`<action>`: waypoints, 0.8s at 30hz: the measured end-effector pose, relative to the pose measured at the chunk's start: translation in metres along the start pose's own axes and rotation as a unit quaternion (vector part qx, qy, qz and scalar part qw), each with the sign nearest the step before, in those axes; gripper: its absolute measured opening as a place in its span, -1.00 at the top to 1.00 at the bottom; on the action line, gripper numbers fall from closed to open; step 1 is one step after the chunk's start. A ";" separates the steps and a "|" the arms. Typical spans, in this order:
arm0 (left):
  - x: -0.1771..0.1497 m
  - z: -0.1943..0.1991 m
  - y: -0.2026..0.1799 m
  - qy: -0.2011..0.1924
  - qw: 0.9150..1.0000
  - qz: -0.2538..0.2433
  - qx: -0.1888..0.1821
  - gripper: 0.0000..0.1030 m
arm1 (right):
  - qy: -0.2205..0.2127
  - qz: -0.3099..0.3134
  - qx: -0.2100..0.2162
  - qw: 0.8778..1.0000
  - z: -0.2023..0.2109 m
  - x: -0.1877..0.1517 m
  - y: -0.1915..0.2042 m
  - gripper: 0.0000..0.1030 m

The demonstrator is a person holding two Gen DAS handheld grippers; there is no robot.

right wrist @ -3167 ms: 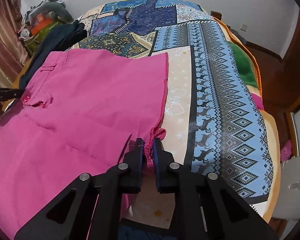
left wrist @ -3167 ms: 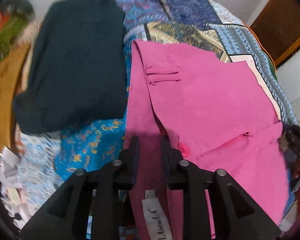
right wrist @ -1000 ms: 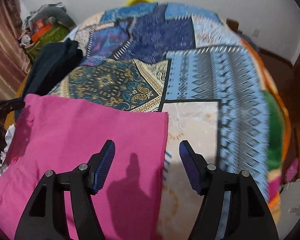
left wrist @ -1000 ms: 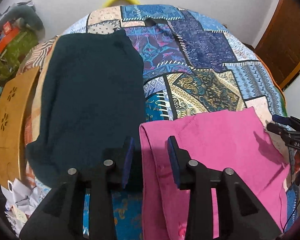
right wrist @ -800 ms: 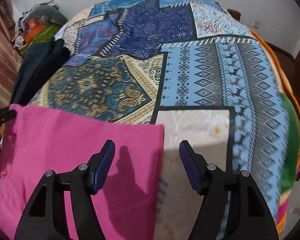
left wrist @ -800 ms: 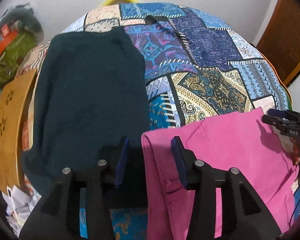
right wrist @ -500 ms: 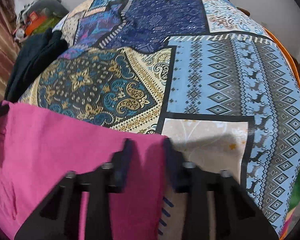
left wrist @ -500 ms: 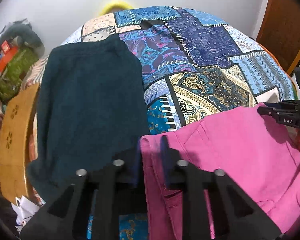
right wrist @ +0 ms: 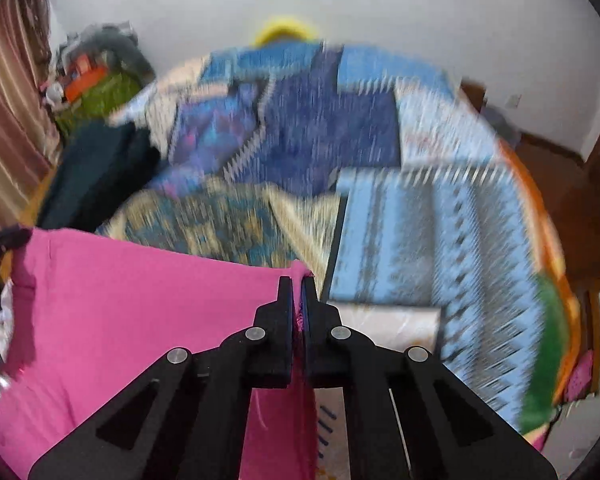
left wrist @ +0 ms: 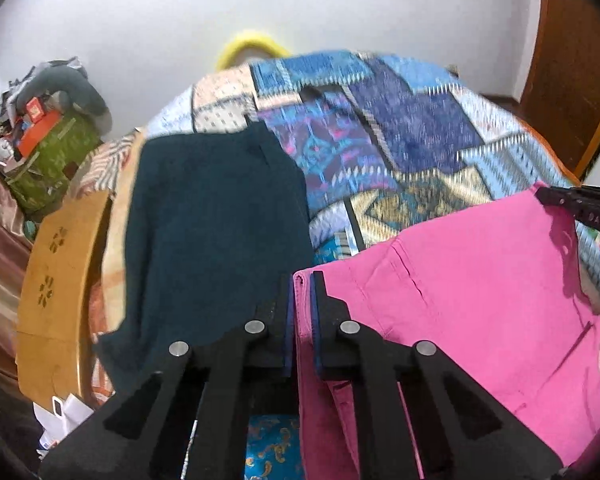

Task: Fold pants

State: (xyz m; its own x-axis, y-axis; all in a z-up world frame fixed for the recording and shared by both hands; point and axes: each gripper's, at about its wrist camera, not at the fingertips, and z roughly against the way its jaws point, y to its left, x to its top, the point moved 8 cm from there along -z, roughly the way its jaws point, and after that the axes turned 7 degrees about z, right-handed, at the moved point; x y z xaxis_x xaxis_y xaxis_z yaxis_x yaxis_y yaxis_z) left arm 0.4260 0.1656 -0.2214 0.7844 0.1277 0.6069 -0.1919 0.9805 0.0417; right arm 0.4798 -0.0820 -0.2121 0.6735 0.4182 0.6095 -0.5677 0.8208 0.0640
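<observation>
Since 1.0 s ago, both hand-held grippers have gone from jaws apart over the fabric to jaws closed on it, and the pink edge now stands raised against a background blurred by motion.

Left hand-held gripper (left wrist: 301, 300): jaws pressed together on the near left corner of the bright pink cotton pants (left wrist: 480, 280). Pink fabric shows between the blue-lined pads.

Right hand-held gripper (right wrist: 296, 304): jaws clamped on the right corner of the same pants (right wrist: 120, 312), at the top edge.

Location of the pants: stretched between the 2 grippers above the patchwork quilt in blue, purple and gold (left wrist: 400, 140) covering the bed, lower part draping toward the camera. A seam and a pocket line cross the pink panel in the left wrist view.

Adjacent item: a folded dark teal knitted garment (left wrist: 212, 232) lies on the quilt just left of the pants.

Writing: the far gripper seen at the right edge of the left wrist view carries small pale letters, apparently "DAS"; legibility is poor. No other readable label in either view.
</observation>
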 end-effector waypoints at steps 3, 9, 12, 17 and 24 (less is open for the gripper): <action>0.014 0.022 0.003 -0.021 1.000 0.009 0.001 0.85 | -0.040 -0.005 0.001 0.999 0.034 0.025 0.006 0.94; 0.019 0.061 0.007 -0.038 0.999 0.020 -0.012 0.86 | -0.080 0.006 0.002 0.997 0.086 0.044 0.023 0.94; 0.010 0.072 0.007 -0.035 0.999 0.028 -0.020 0.86 | -0.081 0.011 0.003 0.997 0.103 0.034 0.031 0.94; -0.010 0.096 0.000 -0.038 0.999 0.015 -0.024 0.86 | -0.074 0.015 0.003 0.997 0.122 0.009 0.043 0.94; -0.043 0.124 -0.003 -0.044 0.998 0.018 -0.040 0.86 | -0.083 -0.034 0.016 0.996 0.149 -0.028 0.042 0.94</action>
State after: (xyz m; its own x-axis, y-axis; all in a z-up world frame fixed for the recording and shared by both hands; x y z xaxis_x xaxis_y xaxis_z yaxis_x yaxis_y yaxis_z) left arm 0.3197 0.1382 -0.1490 0.7222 0.1524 0.6747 -0.1678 0.9849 -0.0428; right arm 0.3667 -0.1176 -0.1094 0.6257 0.2895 0.7243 -0.5390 0.8317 0.1333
